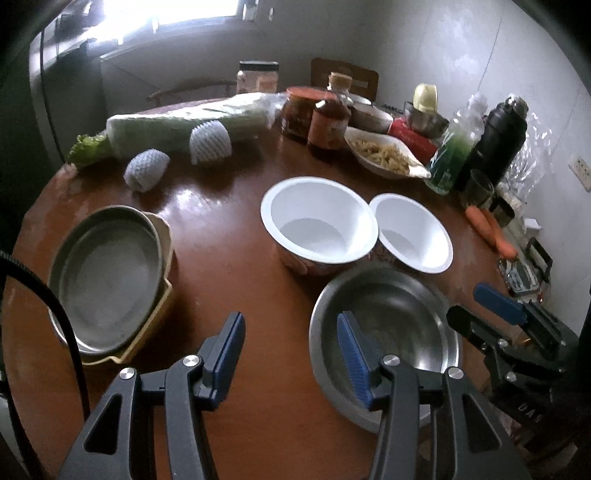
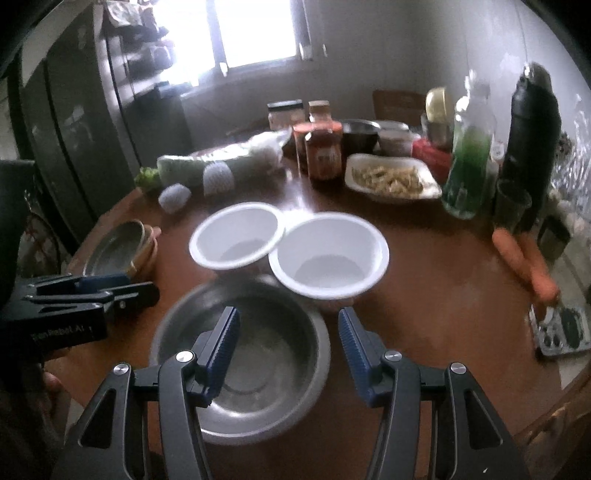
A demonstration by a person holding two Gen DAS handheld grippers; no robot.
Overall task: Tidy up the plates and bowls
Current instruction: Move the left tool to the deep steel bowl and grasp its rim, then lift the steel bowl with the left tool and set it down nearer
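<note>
a bright window (image 2: 255, 33) lights pale walls (image 1: 443, 48), a dark fridge (image 2: 74, 122) and a wooden chair (image 1: 345, 79).

Table: round brown wooden table (image 1: 236, 266)
Greens: wrapped cabbage (image 1: 184, 125) at the far left edge
Foam nets: two netted fruits (image 1: 147, 170) just before it
Sauces: sauce bottle (image 1: 328, 118) beside a red-lidded jar (image 1: 295, 114)
Right side: green bottle (image 2: 467, 162), black flask (image 2: 532, 147), carrots (image 2: 524, 262)
</note>
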